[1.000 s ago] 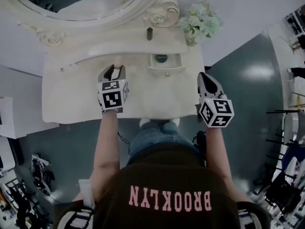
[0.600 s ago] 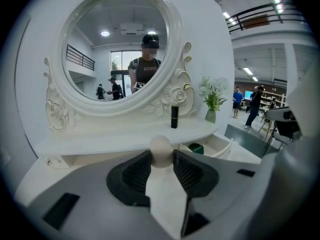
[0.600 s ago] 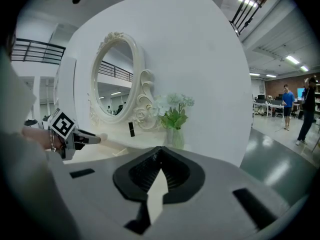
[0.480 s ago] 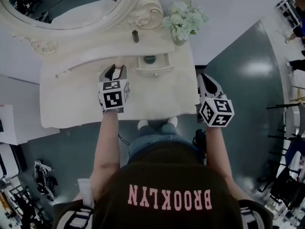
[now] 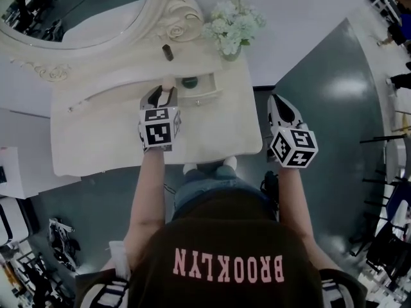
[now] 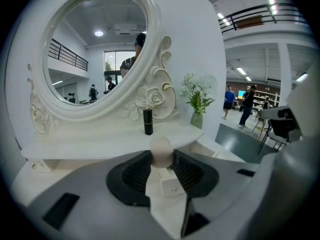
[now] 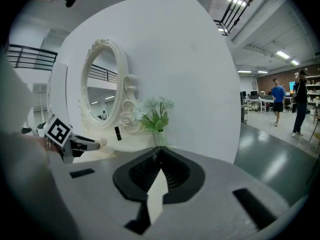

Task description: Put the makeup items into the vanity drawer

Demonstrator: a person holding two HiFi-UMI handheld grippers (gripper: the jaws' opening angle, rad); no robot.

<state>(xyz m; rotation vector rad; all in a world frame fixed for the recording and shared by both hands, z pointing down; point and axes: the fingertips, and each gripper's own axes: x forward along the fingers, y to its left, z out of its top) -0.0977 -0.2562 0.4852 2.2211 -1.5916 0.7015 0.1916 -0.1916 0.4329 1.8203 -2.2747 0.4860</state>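
A cream vanity [image 5: 96, 140] has a small drawer [image 5: 204, 95] pulled open below its shelf, with a dark green item [image 5: 189, 81] inside. My left gripper [image 5: 164, 90] is shut on a beige egg-shaped makeup sponge [image 5: 167, 82], just left of the drawer. In the left gripper view the sponge [image 6: 161, 151] stands upright between the pads of my left gripper [image 6: 161, 158]. A black lipstick [image 5: 167, 52] [image 6: 148, 122] stands on the shelf by the mirror. My right gripper [image 5: 280, 106] hangs shut and empty off the table's right edge.
An oval mirror [image 5: 77, 11] in an ornate frame rises behind the shelf. A vase of pale flowers [image 5: 230, 27] [image 7: 156, 115] stands at the shelf's right end. Grey floor lies right of the table. People walk in the far hall in the right gripper view.
My left gripper has carried the sponge to the right, closer to the open drawer. The right gripper has stayed where it was. The head view has shifted a little.
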